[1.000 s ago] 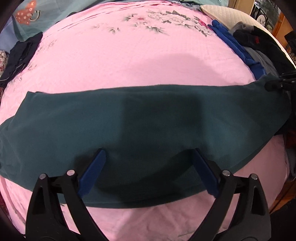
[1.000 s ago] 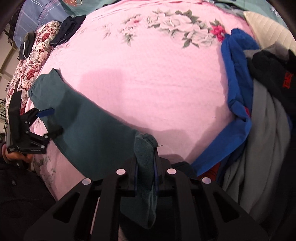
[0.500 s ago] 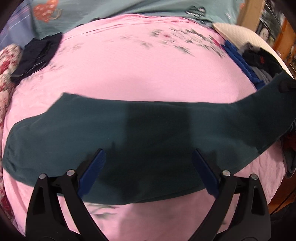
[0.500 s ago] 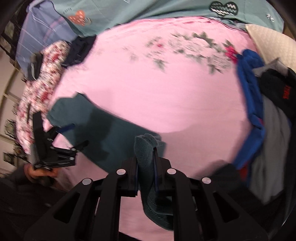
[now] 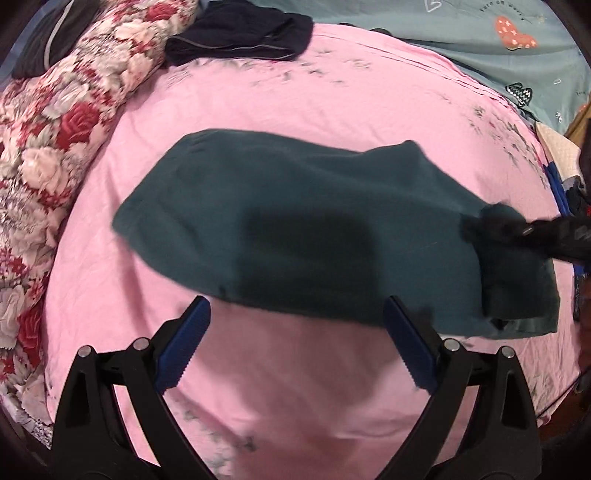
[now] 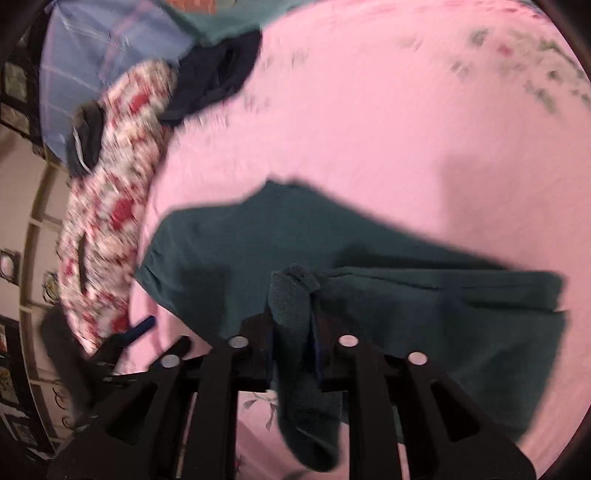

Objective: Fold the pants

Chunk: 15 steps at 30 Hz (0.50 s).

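Where the pink bedsheet (image 5: 332,92) covers the bed, it serves as the working surface, with a faint flower print toward its far edge. A rose-patterned quilt (image 5: 55,140) is bunched along the left side, a dark garment (image 5: 240,33) lies at its top end, and a teal cover (image 5: 498,48) lies beyond the sheet. A pale wall with framed pictures shows at the left of the right wrist view.

The dark green pants (image 5: 314,229) lie on the sheet in the middle, folded over on themselves, long axis running left to right across the left wrist view and tilted down toward the right.

The left gripper (image 5: 295,343) hangs over bare sheet just in front of the pants, jaws wide, nothing between them. The right gripper (image 6: 293,332) has a bunched end of the pants between its jaws, which are opening; whether the pads press on the cloth cannot be told.
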### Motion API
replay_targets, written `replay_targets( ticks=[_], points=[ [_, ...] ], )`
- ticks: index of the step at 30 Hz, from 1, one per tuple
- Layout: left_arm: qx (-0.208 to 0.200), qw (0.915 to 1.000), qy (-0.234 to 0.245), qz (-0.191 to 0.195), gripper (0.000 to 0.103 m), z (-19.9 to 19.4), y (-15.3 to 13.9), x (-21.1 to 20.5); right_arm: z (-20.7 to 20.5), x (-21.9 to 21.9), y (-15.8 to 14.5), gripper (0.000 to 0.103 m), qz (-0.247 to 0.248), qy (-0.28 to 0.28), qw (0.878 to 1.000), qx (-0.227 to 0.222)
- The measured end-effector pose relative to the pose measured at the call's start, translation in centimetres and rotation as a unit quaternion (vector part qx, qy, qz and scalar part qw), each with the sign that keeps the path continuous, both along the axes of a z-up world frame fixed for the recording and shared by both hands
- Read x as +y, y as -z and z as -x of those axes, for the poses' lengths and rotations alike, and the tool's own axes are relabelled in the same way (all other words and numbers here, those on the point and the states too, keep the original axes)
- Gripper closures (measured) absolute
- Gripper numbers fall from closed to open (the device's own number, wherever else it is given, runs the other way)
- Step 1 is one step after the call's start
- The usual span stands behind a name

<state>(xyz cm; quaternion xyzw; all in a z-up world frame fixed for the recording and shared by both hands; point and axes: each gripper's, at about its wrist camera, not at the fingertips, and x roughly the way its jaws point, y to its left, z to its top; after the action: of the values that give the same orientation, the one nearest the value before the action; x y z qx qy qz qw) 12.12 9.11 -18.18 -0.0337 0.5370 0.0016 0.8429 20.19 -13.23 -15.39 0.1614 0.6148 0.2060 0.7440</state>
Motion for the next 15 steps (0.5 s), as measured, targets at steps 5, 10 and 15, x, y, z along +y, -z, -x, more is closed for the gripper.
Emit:
replay_targets(
  ticks=[5, 10, 15],
  points=[
    [-0.005, 1.0, 0.004, -0.005, 0.007, 0.5, -0.1, 2.1, 1.6, -2.5, -1.5, 0.049, -0.041, 0.051, 0.998, -0.013],
    [-0.018, 0.9984, 0.044, 0.029, 0.007, -0.5, -0.6, 0.3, 4.9, -9.6, -4.7, 0.048, -0.015, 0.1, 0.993, -0.052],
    [-0.055, 0.9901, 0.108, 0.071, 0.007, -1.9, -2.4, -4.5, 7.2, -12.1, -5.0, 0.048, 0.064, 0.105, 0.99, -0.07]
  ],
)
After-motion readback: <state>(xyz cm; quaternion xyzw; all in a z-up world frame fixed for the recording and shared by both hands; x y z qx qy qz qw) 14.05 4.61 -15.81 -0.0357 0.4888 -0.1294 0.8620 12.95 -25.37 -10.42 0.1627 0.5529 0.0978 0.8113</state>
